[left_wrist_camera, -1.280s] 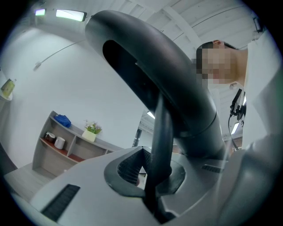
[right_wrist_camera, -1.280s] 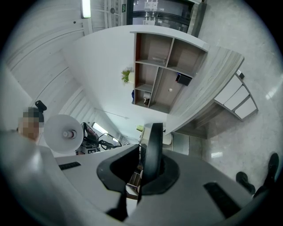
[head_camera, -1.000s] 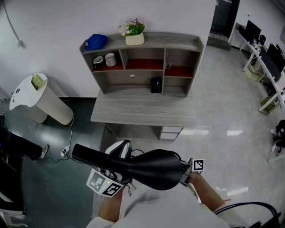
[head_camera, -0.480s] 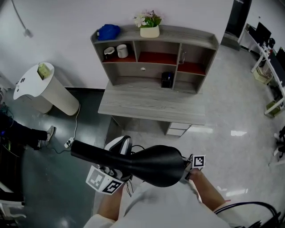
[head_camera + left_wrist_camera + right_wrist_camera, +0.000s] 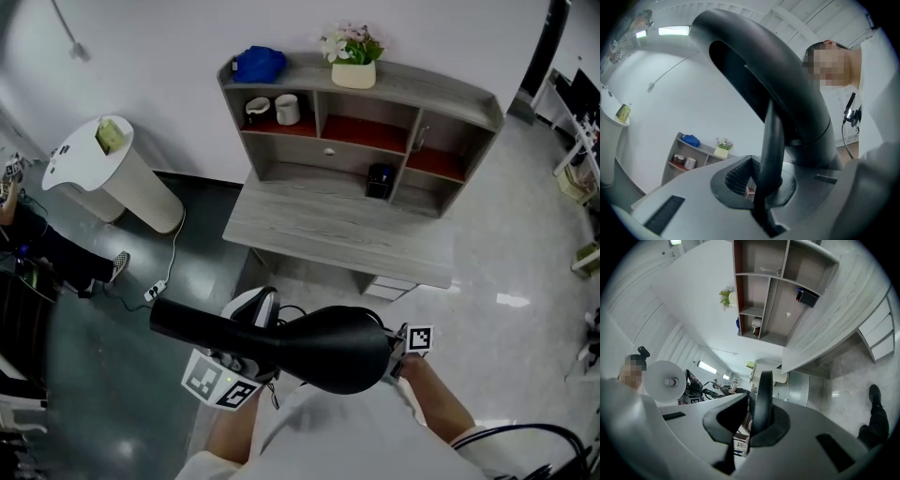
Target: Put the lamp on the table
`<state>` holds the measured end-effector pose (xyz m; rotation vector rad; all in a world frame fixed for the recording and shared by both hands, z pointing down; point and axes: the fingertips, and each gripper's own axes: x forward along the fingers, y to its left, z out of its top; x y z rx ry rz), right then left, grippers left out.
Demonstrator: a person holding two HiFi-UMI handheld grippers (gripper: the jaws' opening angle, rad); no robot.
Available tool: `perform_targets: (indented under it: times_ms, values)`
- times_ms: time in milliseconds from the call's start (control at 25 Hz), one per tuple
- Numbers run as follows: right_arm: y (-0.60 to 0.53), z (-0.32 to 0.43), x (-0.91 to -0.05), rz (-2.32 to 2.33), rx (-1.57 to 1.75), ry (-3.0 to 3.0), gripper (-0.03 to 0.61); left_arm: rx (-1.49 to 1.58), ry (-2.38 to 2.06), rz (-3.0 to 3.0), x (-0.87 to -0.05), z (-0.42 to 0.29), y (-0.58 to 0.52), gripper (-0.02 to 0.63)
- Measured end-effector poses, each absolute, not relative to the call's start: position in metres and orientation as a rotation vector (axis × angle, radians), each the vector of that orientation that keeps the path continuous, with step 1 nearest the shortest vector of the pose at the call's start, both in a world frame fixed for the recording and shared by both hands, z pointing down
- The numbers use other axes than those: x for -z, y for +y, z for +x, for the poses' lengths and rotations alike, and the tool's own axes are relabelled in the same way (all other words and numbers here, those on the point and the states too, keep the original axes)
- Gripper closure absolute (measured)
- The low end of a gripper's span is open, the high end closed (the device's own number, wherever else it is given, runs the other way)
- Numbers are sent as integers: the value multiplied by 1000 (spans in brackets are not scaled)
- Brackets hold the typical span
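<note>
A grey tabletop [image 5: 337,230] under a shelf unit [image 5: 450,141] is seen against a white wall [image 5: 169,56], with glossy floor [image 5: 506,272] in front. A flower pot [image 5: 353,73] and a blue bundle [image 5: 260,64] are set on the unit's top. The black lamp [image 5: 319,349] is held in the air close to the person, well apart from the tabletop, lying roughly level. The left tool [image 5: 757,187] is closed on a thin black bar of the lamp. The right tool [image 5: 754,420] is clamped on a thin black edge of it.
</note>
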<state>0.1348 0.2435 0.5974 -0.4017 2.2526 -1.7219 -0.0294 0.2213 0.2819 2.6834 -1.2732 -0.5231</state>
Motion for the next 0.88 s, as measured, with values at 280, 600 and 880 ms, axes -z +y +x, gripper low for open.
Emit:
perform_targets:
  times_ms: [280, 600, 880]
  values:
    - [178, 132, -597, -339, 1775, 2273, 558, 519, -1331, 2651, -284, -32, 164, 606]
    - [103, 133, -597, -237, 1798, 2327, 558, 527, -1467, 2617, -280, -29, 104, 606]
    - [55, 135, -602, -194, 1804, 2360, 558, 536, -1527, 2596, -284, -27, 65, 606]
